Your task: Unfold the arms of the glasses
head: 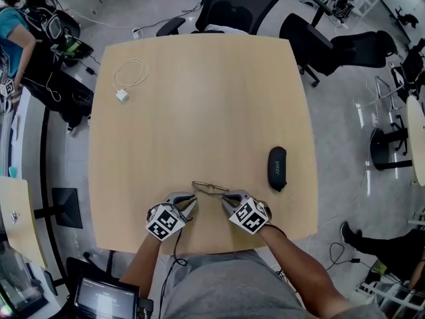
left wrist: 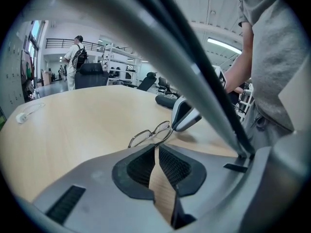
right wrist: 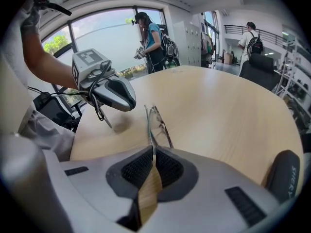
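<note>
Thin wire-rimmed glasses [head: 210, 189] lie low over the light wooden table [head: 199, 111] near its front edge, between my two grippers. My left gripper [head: 192, 203] meets them from the left. In the left gripper view its pads touch at the tip [left wrist: 156, 148], and a thin arm of the glasses [left wrist: 148, 135] runs into them. My right gripper [head: 227, 199] comes in from the right. In the right gripper view the glasses [right wrist: 158, 123] show edge-on, and the right gripper [right wrist: 153, 151] is shut on their near end.
A black glasses case [head: 277, 167] lies on the table to the right of the grippers. A white cable with a plug [head: 128, 78] sits at the far left. Black office chairs [head: 239, 5] stand beyond the far edge.
</note>
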`<state>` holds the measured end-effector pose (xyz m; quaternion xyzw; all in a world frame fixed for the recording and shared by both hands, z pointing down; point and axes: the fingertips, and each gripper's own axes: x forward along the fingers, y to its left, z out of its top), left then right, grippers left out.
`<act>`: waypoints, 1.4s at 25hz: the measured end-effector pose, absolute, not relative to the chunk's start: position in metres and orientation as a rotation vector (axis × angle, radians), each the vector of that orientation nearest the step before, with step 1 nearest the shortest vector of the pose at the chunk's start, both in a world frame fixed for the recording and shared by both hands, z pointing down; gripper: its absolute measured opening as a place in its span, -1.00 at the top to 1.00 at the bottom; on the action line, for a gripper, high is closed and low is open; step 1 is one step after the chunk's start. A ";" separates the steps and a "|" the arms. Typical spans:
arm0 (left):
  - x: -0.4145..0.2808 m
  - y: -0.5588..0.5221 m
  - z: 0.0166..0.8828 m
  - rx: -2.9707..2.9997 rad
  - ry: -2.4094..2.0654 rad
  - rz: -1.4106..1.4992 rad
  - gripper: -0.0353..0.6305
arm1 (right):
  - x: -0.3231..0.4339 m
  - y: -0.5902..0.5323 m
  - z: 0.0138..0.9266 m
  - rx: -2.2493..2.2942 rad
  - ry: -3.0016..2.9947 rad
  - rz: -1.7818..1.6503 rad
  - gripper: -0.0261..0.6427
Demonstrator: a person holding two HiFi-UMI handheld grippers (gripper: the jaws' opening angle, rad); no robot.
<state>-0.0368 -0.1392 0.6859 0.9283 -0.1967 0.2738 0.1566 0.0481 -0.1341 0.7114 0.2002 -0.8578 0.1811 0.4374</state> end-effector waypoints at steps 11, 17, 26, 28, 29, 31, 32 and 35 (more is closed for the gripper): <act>-0.050 -0.159 0.705 2.700 -0.584 0.956 0.87 | 0.044 -0.127 0.708 0.307 -2.118 0.247 0.86; -0.043 -0.149 0.712 2.735 -0.428 1.027 0.87 | 0.049 -0.122 0.709 0.168 -2.073 0.114 0.86; -0.036 -0.134 0.715 2.751 -0.273 1.044 0.87 | 0.052 -0.126 0.711 0.147 -2.043 0.077 0.86; -0.034 -0.133 0.715 2.741 -0.281 1.038 0.87 | 0.053 -0.128 0.712 0.174 -2.037 0.088 0.86; -0.033 -0.131 0.715 2.734 -0.289 1.036 0.87 | 0.053 -0.129 0.712 0.190 -2.034 0.096 0.86; -0.032 -0.129 0.715 2.717 -0.313 1.036 0.87 | 0.054 -0.130 0.712 0.223 -2.031 0.114 0.86; -0.032 -0.129 0.716 2.705 -0.334 1.037 0.87 | 0.054 -0.131 0.712 0.241 -2.030 0.124 0.85; -0.031 -0.129 0.716 2.655 -0.410 1.020 0.87 | 0.055 -0.131 0.712 0.294 -2.025 0.156 0.85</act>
